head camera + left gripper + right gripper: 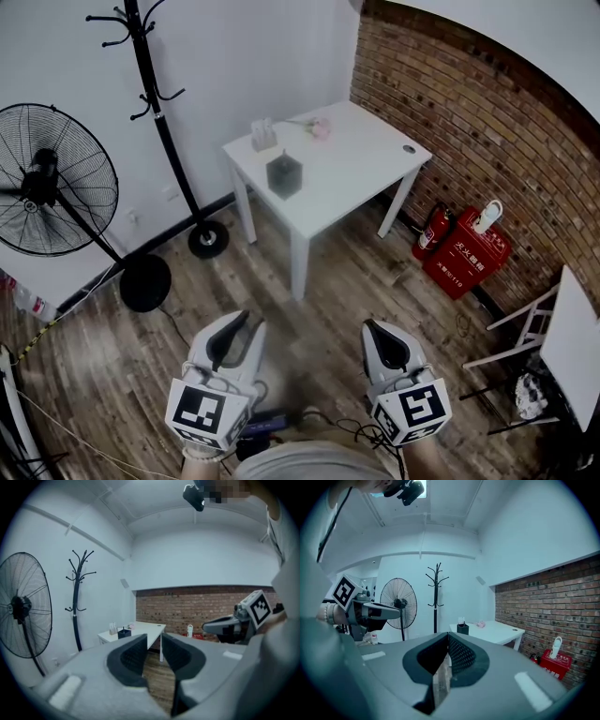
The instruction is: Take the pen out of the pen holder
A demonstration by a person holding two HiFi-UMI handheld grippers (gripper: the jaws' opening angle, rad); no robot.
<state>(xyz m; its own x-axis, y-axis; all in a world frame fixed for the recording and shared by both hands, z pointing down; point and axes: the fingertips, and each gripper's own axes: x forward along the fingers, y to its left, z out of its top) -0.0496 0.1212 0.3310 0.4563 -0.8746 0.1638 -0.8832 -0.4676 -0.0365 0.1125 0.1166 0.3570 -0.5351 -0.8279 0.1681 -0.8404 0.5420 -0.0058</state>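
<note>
A dark cube-shaped pen holder (284,175) stands on the white table (356,159) across the room, well ahead of both grippers. It also appears small in the left gripper view (124,633) and the right gripper view (462,629). A pen in it is too small to make out. My left gripper (228,342) is held over the wooden floor, and its jaws (153,639) stand apart with nothing between them. My right gripper (386,345) hangs beside it, its jaws (448,637) closed tip to tip and empty.
A small white item (263,136) and a pink item (319,127) lie at the table's far side. A standing fan (47,183) and a coat stand (159,122) are at the left. A fire extinguisher (433,230) and red box (472,251) sit by the brick wall.
</note>
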